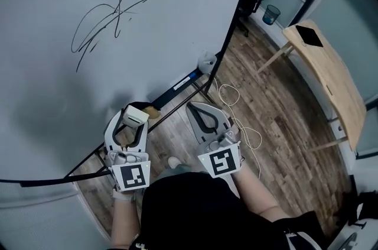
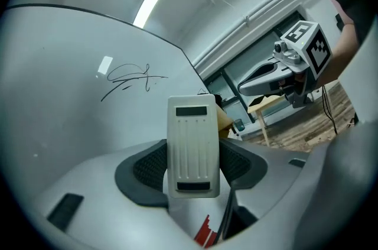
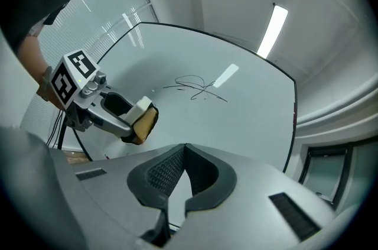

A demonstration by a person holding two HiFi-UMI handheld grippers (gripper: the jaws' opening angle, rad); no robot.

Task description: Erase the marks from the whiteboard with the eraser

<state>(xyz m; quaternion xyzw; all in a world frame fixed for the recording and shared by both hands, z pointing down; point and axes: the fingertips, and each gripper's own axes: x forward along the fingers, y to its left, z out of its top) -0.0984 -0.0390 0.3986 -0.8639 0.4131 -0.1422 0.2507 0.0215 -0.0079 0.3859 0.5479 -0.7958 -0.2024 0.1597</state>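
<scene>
1. Left gripper (image 1: 131, 120) had its fingers clamped on the sides of the eraser (image 2: 193, 145), white ribbed back toward the gripper's camera, tan pad on the far side.
2. In the head view the eraser sat at lower centre, well below the marks (image 1: 109, 18) in the upper left. Couldn't tell if the pad was touching the whiteboard (image 1: 171, 54).
3. Right gripper (image 1: 198, 110) had its fingers together with nothing between them, just right of the left one. Likely idle for this step.
4. Step in hand, by my read: carry the eraser up-left to the scribble. Seat the pad flat before stroking, because a tilted pad would wipe with one edge only.
5. Overlapping passes should cover the long tail at lower left and the thin line running out upper right.
6. Board: large, pale and glossy, with ceiling lights reflecting in both gripper views. Black frame, one scribble only.
7. Room: wood floor (image 1: 283, 125) with a loose white cable (image 1: 235, 95), a wooden surface (image 1: 331, 83) at right carrying a dark flat item (image 1: 308, 35), and a blue bin (image 1: 271, 14) at upper centre-right.
</scene>
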